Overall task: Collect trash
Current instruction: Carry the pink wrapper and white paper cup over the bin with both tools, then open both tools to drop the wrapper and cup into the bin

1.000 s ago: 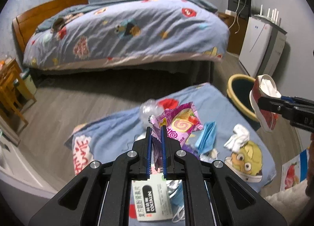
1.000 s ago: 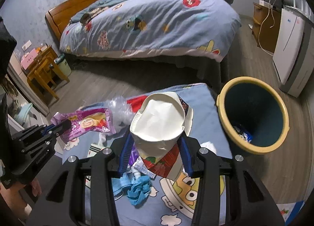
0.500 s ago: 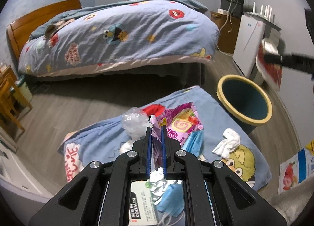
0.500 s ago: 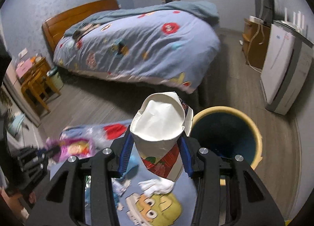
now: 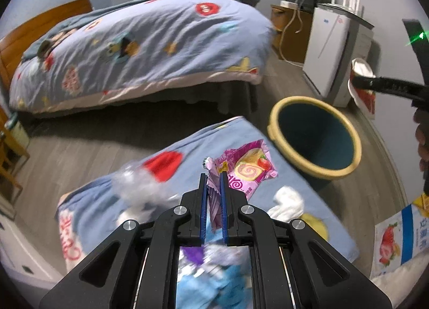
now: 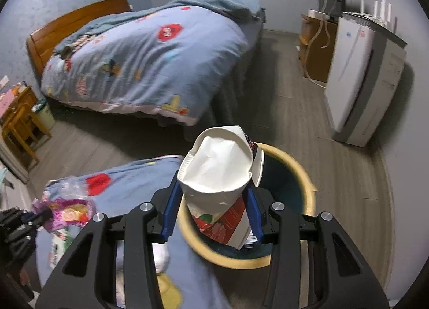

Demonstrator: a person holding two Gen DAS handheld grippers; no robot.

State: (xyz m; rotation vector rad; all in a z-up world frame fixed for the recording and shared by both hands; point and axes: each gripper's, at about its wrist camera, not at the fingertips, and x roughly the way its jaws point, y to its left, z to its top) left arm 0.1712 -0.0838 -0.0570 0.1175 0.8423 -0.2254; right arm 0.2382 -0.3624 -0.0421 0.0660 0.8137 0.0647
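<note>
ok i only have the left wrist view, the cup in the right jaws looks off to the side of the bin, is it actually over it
Observer: In the right wrist view the paper cup hangs in front of the opening of the bin. The yellow rim shows on both sides of it and below it, so it looks to be over the bin.
Operator: i only see one finger on it, is it held on both sides
Observer: Yes. The blue pads of the right gripper press on the cup's two sides. The cup is squashed, with its white mouth turned toward the camera.
</note>
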